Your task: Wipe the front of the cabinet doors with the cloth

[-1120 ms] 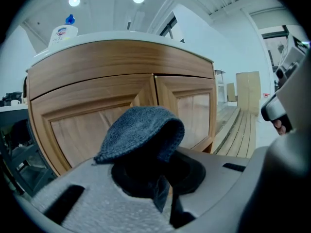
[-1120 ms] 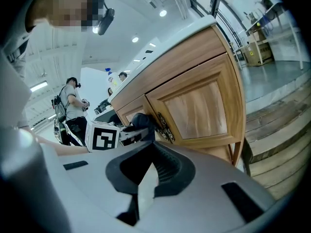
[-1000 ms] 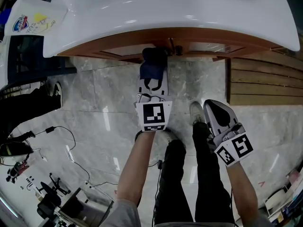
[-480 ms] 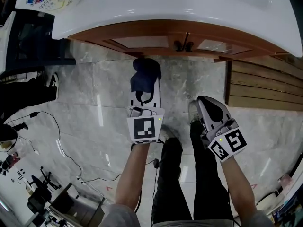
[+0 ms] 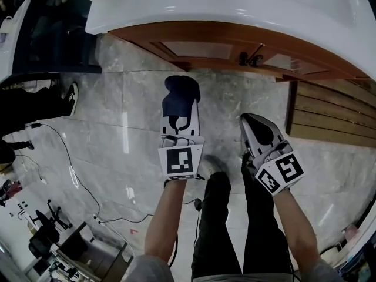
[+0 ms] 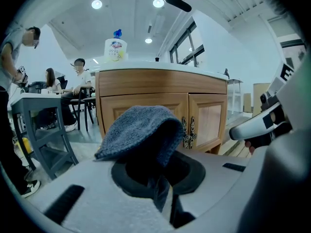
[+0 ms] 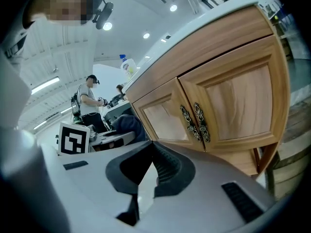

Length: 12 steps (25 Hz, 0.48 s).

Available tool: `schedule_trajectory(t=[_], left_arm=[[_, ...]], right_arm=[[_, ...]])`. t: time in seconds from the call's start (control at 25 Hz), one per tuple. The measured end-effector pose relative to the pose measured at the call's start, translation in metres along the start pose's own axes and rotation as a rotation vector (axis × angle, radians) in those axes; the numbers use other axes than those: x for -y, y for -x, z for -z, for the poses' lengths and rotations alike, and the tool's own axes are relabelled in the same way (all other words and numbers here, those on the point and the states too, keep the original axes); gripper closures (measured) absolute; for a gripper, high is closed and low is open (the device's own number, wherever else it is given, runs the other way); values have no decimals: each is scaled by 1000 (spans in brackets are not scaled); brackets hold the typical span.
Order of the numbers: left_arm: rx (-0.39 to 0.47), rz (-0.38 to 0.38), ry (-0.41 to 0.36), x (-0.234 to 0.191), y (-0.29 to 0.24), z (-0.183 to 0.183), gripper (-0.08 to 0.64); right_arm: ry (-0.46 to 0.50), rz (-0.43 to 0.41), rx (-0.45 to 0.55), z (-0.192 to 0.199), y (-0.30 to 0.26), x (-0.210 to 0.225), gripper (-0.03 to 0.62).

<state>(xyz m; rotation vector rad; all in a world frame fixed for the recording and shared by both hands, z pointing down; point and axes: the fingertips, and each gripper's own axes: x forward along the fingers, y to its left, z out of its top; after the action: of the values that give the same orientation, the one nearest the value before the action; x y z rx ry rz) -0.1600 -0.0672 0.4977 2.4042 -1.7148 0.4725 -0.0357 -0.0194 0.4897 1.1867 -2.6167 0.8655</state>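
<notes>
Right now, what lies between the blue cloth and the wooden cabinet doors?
Head view: only bare grey marble floor between the blue cloth and the wooden cabinet doors.

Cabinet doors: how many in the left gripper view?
2: left door, partly behind the cloth; right door beside it. Other sides of the cabinet are hidden.

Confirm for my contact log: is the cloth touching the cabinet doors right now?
No, the head view shows the cloth in the left gripper held short of the cabinet doors, with floor visible between them.
</notes>
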Motion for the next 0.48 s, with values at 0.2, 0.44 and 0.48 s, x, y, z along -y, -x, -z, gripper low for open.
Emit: schedule_trajectory(t=[0.2,0.44,0.48], left_arm=[[-13,-22,16,-21,-10,15,520],[-23,-38,3,-40,-29,31,520],[-26,-40,3,-43,-32,34,520]], right_arm=[[11,-2,-10,8,-20,1,581],[10,15,-14,13,-37,11,581],[9,18,-15,14,-40,13,581]])
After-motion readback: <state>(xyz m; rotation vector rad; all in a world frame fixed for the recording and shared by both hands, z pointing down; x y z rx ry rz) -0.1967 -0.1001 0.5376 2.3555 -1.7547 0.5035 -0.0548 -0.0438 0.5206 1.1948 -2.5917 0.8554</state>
